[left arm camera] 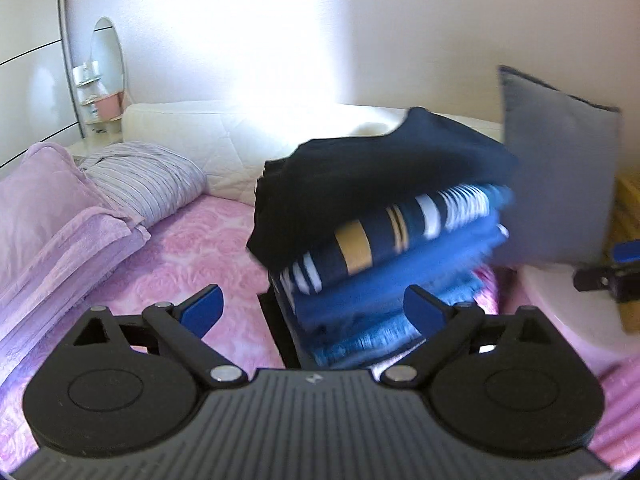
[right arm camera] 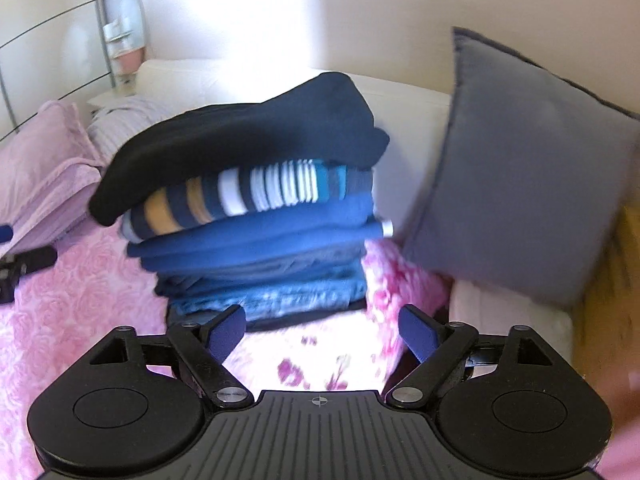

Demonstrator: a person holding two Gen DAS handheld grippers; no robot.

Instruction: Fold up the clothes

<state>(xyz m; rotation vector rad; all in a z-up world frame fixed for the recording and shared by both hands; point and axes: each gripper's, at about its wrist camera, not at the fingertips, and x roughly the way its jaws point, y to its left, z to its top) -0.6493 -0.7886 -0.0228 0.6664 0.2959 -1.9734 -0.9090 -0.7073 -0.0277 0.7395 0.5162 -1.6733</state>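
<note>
While motion blur softened both views, a stack of folded clothes [left arm camera: 384,216] was seen on the pink bed [left arm camera: 180,272] | its lowest layers were hidden behind gripper fingers | left hand-held gripper [left arm camera: 314,306] released, empty | right hand-held gripper [right arm camera: 322,330] released, empty | grey cushion [right arm camera: 528,168] partly cut off.

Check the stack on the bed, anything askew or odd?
The black top piece sits crooked: it overhangs the stack's left edge and droops past the striped shirt below. The lower layers look fairly squared. Both tongs, left and right, are open and empty. Some blur, so finer detail is unclear.
</note>
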